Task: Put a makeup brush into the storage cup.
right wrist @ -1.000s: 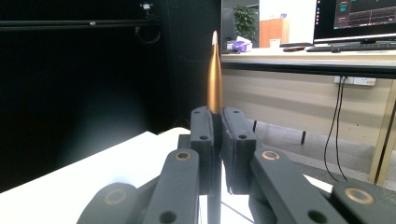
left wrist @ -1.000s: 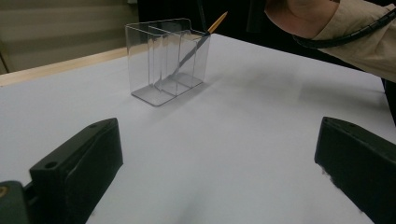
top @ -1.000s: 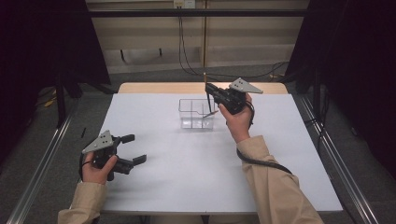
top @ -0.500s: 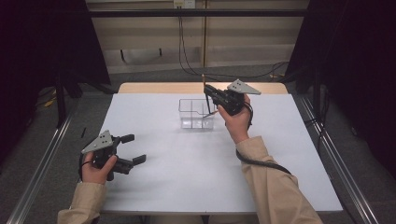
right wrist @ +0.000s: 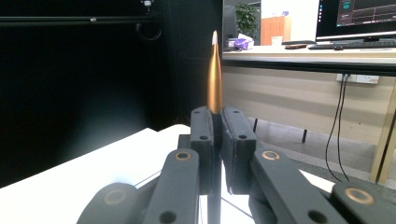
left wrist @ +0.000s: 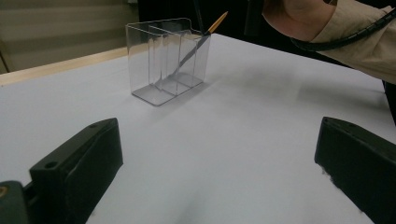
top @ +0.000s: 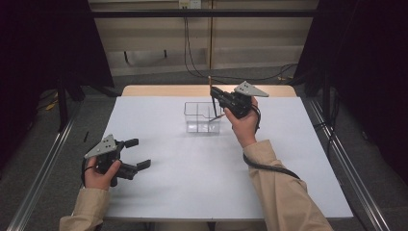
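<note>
Lowering a pen [right wrist: 214, 70] into the clear holder [top: 202, 117], right tool [top: 215, 94] clamped on it. Seemingly above the holder's right compartment; next, release. Left tool [top: 137, 154] open, idle.

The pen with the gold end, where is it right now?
In the high view, the pen stands upright in the right gripper, right of centre at the far side of the table, its lower end inside the clear divided holder.
</note>
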`<control>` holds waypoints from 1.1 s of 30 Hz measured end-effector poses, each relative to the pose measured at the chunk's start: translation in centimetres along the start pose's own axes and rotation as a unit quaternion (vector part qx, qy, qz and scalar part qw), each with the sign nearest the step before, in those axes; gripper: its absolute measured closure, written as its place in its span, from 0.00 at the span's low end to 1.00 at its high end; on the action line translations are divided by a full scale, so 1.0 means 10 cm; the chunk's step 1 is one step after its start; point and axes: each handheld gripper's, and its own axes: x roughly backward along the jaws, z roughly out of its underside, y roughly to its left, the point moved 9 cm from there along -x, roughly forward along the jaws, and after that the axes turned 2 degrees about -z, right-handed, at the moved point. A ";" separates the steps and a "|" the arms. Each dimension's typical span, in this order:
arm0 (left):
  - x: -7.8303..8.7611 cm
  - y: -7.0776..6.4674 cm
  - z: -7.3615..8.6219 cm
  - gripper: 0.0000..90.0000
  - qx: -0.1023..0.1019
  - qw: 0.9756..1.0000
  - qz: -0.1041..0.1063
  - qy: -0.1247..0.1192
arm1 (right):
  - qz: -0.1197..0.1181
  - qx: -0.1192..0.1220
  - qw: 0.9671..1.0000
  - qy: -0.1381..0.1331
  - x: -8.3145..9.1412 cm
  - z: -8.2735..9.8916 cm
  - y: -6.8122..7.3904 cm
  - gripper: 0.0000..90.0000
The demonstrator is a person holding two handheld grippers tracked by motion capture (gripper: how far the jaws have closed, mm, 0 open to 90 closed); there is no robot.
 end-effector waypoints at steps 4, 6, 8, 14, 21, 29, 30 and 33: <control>0.00 0.00 0.00 0.01 0.001 1.000 0.000 -0.001 | 0.002 -0.003 1.000 0.002 -0.01 0.02 -0.02 0.94; 0.00 0.00 0.00 0.01 -0.001 1.000 0.000 0.000 | 0.002 -0.002 1.000 0.004 -0.01 0.03 -0.02 0.94; 0.00 0.00 -0.01 0.01 0.001 1.000 0.000 -0.002 | 0.002 -0.001 1.000 0.004 -0.01 0.03 -0.01 0.94; 0.01 0.00 -0.01 0.01 0.001 1.000 -0.001 -0.002 | -0.001 0.001 1.000 0.012 -0.01 0.07 0.01 0.94; 0.01 -0.01 -0.01 0.01 -0.001 1.000 -0.002 -0.002 | -0.002 0.004 1.000 0.012 0.02 0.06 0.03 0.94; 0.01 -0.01 -0.02 0.01 -0.002 1.000 -0.004 -0.001 | 0.001 0.001 1.000 0.020 0.07 0.13 0.00 0.94; 0.00 -0.01 -0.02 0.01 -0.003 1.000 -0.004 0.000 | 0.001 0.000 1.000 0.021 0.08 0.14 0.00 0.94; 0.00 -0.01 -0.01 0.01 -0.004 1.000 0.000 0.001 | 0.002 0.000 1.000 0.026 0.10 0.17 0.00 0.94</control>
